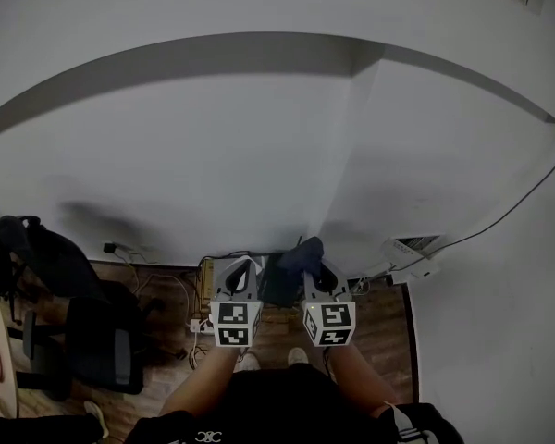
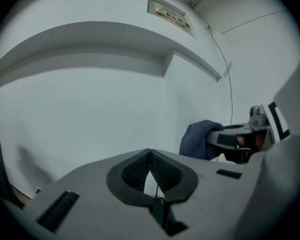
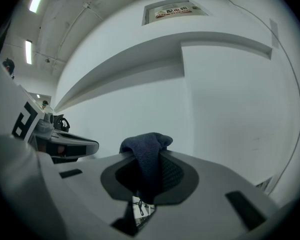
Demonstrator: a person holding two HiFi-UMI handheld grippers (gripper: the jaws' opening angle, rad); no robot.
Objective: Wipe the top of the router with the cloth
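- The left hand-held gripper (image 2: 150,153) is raised in front of the person, its jaws narrow with the tips meeting and nothing between them.
- Just beside it, the right hand-held gripper (image 3: 149,156) is clamped on the dark blue cloth (image 3: 146,146), which bunches up above the jaw tips.
- Below the 2 lies a wooden floor (image 1: 381,322), with a black office chair (image 1: 74,314) off to the left.
- Beyond stands a white wall (image 1: 259,155), with a framed sign (image 3: 172,11) high on it.
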